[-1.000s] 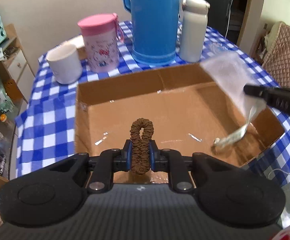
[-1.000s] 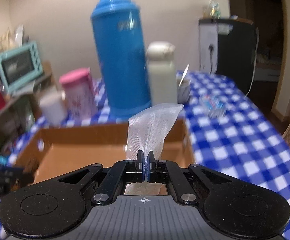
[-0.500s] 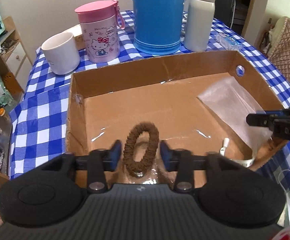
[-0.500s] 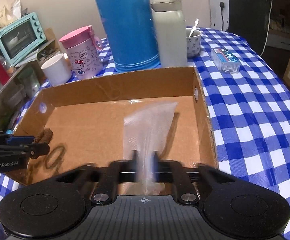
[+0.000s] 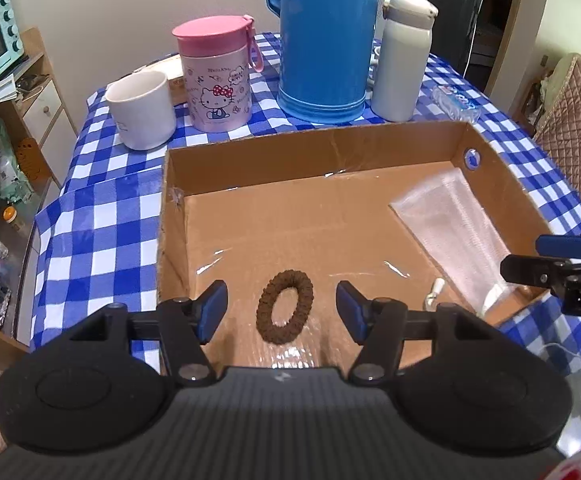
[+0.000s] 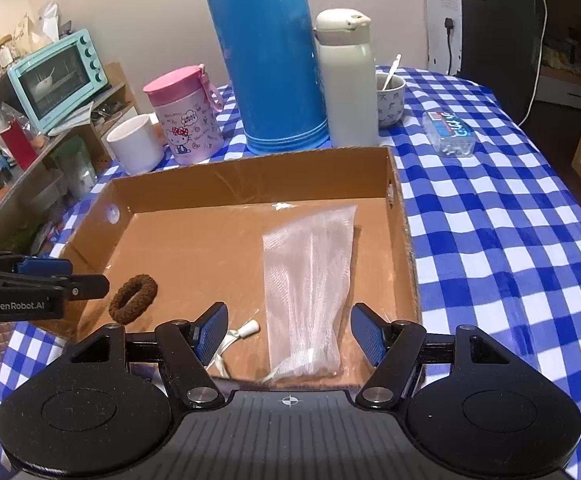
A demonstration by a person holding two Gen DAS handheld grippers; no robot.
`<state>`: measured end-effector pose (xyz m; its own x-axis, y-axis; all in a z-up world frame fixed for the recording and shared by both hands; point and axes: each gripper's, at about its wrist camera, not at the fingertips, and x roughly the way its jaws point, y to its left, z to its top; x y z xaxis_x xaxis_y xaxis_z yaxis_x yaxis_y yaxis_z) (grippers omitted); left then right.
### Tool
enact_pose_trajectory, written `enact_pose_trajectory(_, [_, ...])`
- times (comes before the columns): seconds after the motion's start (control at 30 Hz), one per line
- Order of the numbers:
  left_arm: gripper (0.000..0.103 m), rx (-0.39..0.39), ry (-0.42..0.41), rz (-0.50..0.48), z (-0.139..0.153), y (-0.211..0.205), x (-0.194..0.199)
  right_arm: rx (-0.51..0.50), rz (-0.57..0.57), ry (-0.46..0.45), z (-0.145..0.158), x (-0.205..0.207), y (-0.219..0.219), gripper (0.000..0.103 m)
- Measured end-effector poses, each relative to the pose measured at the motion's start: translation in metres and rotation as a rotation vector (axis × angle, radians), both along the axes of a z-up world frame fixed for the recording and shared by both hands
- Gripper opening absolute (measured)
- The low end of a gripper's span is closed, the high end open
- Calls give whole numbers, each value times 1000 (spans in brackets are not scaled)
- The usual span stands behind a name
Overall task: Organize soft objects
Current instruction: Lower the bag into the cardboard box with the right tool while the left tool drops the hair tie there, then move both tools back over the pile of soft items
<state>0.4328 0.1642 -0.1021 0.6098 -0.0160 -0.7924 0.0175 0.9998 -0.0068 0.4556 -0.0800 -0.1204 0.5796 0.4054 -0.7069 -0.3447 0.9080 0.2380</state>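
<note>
A brown hair scrunchie (image 5: 285, 306) lies on the floor of the open cardboard box (image 5: 310, 148), near its front edge, between the fingers of my open left gripper (image 5: 282, 312). A white mesh drawstring bag (image 6: 310, 280) lies flat in the right part of the box (image 6: 250, 172), with its cord trailing to the front left. My right gripper (image 6: 288, 334) is open, with the bag's gathered end between its fingers. The scrunchie (image 6: 133, 299) and my left gripper (image 6: 86, 278) also show in the right wrist view. The bag (image 5: 450, 224) and my right gripper (image 5: 522, 258) show in the left wrist view.
Behind the box stand a white mug (image 5: 140, 114), a pink Hello Kitty cup (image 5: 215, 74), a tall blue thermos (image 5: 324, 36) and a white bottle (image 5: 402, 56) on the blue checked tablecloth (image 6: 490, 220). A small cup with a spoon (image 6: 388, 98) and a clear packet (image 6: 448, 134) sit at the back right.
Both grippers came down to the box and opened. The scrunchie was let go and lies on the box floor. The mesh bag was let go and lies flat in the box.
</note>
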Motion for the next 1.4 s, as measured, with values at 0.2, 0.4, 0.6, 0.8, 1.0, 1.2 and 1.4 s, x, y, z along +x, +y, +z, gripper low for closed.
enact_pose_trajectory(0.2, [58,-17,-8,17,18,-2,-24,25,-13,-11,17,-24,-13,68])
enact_pose_trajectory(0.4, [58,-27,-24,35,36,-5,-55,39,-37,-13,33,-55,-31,68])
enact_pose_trajectory(0.6, [58,-34,-44,52,53,-13,-89,44,-60,-24,49,-88,-49,68])
enact_pose_trajectory(0.8, [58,-27,-69,82,70,-24,-131,72,-48,-38,63,-115,-69,68])
enact_pose_trajectory(1.0, [58,-12,-65,139,79,-38,-175,94,5,-59,75,-142,-87,68])
enact_pose_trajectory(1.2, [58,-9,-56,186,85,-56,-220,97,69,-69,81,-170,-106,68])
enact_pose_trajectory(1.4, [58,-13,-55,216,90,-76,-257,97,107,-44,77,-199,-130,68])
